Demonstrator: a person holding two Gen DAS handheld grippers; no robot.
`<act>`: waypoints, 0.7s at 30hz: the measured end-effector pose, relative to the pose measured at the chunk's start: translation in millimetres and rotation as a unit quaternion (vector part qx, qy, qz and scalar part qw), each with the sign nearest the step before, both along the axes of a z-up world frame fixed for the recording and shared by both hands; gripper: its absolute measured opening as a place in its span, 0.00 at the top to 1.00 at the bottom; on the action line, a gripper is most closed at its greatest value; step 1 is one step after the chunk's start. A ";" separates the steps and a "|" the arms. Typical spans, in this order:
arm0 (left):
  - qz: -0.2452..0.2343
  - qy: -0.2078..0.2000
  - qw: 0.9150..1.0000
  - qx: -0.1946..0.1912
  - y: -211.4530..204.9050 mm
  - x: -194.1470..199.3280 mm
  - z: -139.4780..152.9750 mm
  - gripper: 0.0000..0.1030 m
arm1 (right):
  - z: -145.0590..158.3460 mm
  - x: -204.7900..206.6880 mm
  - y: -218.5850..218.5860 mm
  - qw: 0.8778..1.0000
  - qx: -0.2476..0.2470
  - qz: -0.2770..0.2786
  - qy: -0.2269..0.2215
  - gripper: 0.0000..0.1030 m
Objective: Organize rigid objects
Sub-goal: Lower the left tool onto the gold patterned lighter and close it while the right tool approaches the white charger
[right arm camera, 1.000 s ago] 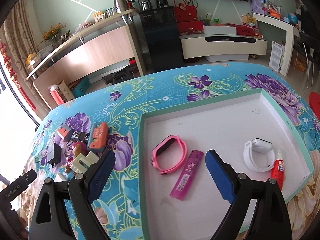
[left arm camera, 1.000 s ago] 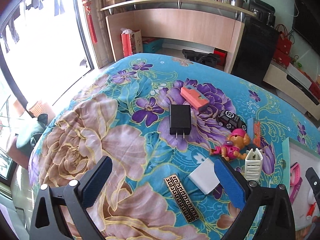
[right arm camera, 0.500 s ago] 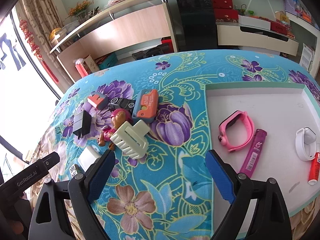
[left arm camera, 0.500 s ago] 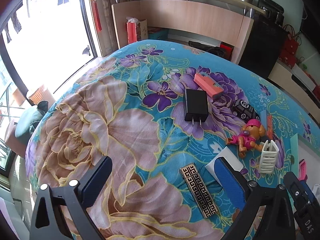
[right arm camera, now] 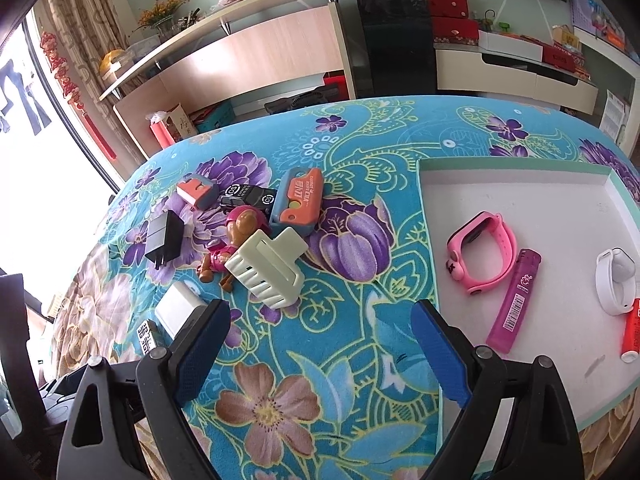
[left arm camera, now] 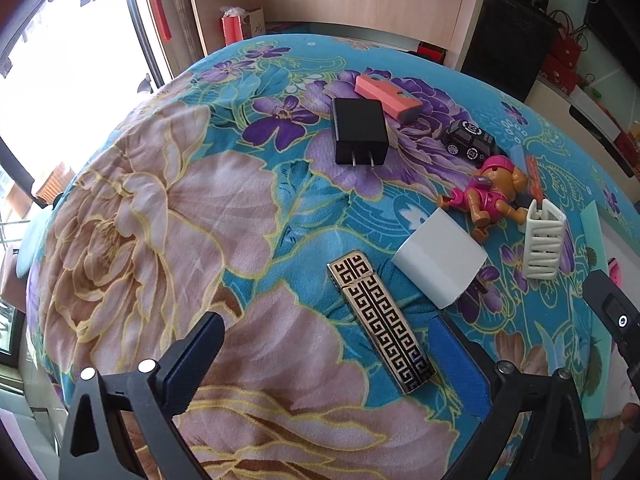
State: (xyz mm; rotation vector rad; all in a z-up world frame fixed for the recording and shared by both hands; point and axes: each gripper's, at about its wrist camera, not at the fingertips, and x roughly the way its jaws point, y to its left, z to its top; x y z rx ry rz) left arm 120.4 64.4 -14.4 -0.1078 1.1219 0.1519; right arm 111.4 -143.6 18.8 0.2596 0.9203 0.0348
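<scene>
Risk: left gripper (left arm camera: pixel 326 354), fingers spread and empty, hangs over the patterned lighter (left arm camera: pixel 380 320); the white charger (left arm camera: pixel 440 262) at its 1 o'clock touches the lighter's far end, so closing could nudge it. Right gripper (right arm camera: pixel 320 340), fingers apart, holds nothing.

Tray (right arm camera: pixel 520 162), 3 o'clock of the loose pile: pink watch (right arm camera: pixel 480 256), magenta lighter (right arm camera: pixel 516 300), white band (right arm camera: pixel 614 282), red tube (right arm camera: pixel 632 330).

The black toy car (left arm camera: pixel 469 143) bears the number 3 in a white ring on its roof. Print on the orange-and-blue case (right arm camera: pixel 298 201) and the purple lighter (right arm camera: pixel 515 300) is too small to read.
</scene>
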 end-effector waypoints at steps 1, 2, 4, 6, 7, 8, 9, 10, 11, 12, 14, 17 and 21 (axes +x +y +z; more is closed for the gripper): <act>-0.002 0.002 1.000 -0.002 -2.3 1.1 -2.3 0.00 | -0.4 0.0 0.1 1.000 0.000 0.000 0.000 0.11; -0.005 0.005 1.000 -0.006 -4.4 2.3 -5.3 0.00 | -0.8 0.1 0.2 1.000 0.000 0.001 0.001 0.11; -0.009 0.015 1.000 -0.005 -7.0 4.7 -11.5 0.00 | -1.3 0.5 0.6 1.000 -0.001 0.001 0.002 0.11; -0.010 0.017 1.000 0.010 -8.0 6.4 -13.7 0.00 | -2.1 0.8 1.0 1.000 -0.002 0.002 0.003 0.11; -0.008 0.016 1.000 0.015 -6.6 7.1 -13.3 0.00 | -2.6 0.9 1.2 1.000 -0.002 0.002 0.004 0.11; -0.003 0.015 1.000 0.017 -3.6 7.4 -12.5 0.00 | -3.0 1.0 1.2 1.000 -0.003 0.002 0.005 0.11; 0.003 0.015 1.000 0.017 0.6 7.6 -12.4 0.00 | -3.4 1.3 1.3 1.000 -0.003 0.001 0.005 0.11; 0.009 0.017 1.000 0.014 6.0 7.6 -13.0 0.00 | -3.6 1.4 1.3 1.000 -0.003 0.001 0.006 0.11; 0.015 0.019 1.000 0.010 10.6 7.7 -13.9 0.00 | -4.0 1.5 1.4 1.000 -0.003 0.001 0.006 0.11; 0.020 0.019 1.000 0.006 15.4 7.7 -14.2 0.00 | -4.3 1.5 1.8 1.000 -0.003 0.002 0.007 0.11; 0.032 0.017 0.999 0.003 23.4 7.1 -13.3 0.00 | -4.8 1.8 3.7 1.000 -0.002 0.006 0.007 0.11; 0.043 0.013 0.999 0.006 31.7 6.2 -12.2 0.01 | -5.2 1.5 9.6 1.000 0.008 0.023 0.007 0.11; 0.042 0.005 0.999 -0.003 36.0 4.1 -9.0 0.13 | -4.9 0.9 23.3 0.998 0.016 0.057 0.003 0.11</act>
